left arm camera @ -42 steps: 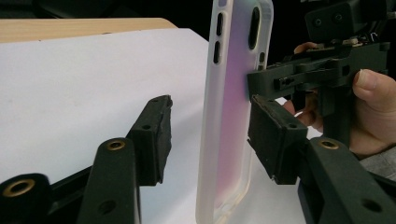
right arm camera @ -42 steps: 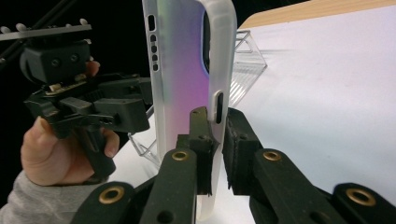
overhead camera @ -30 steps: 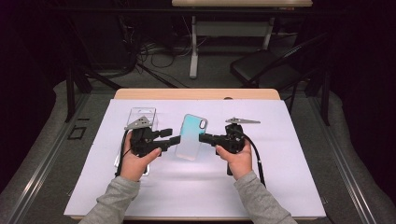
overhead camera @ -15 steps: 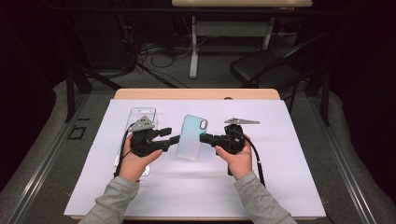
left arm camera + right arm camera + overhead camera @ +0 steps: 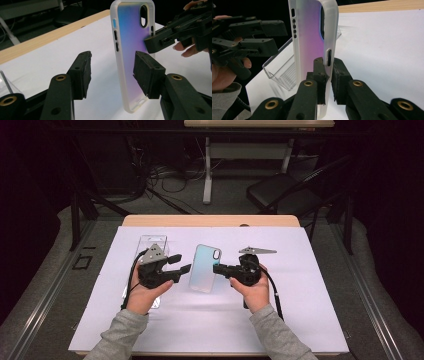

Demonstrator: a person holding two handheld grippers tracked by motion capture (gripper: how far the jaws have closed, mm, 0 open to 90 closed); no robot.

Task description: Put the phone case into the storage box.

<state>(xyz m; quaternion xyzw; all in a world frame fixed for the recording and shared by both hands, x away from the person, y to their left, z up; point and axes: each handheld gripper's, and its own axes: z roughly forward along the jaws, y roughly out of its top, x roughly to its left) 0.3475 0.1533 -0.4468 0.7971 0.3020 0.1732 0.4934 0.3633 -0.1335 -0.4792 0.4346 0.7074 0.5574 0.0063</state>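
Though pinched edgewise by the right hand-held gripper [image 5: 327, 75], glossy iridescent phone case [image 5: 205, 268]; left hand-held gripper [image 5: 112, 70] agape.

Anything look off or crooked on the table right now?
Nothing stands out. The phone case is held upright by its edge in the right tool; the left tool stands open around its other edge. The clear plastic box lies undamaged behind.

Grey sleeves [image 5: 127, 340] on both forearms. Each black tool [image 5: 182, 268] carries brass-ringed screws, foam-faced pads [image 5: 147, 72] and a grey three-cornered plate [image 5: 155, 252]. A black cable [image 5: 274, 292] trails from the right one.
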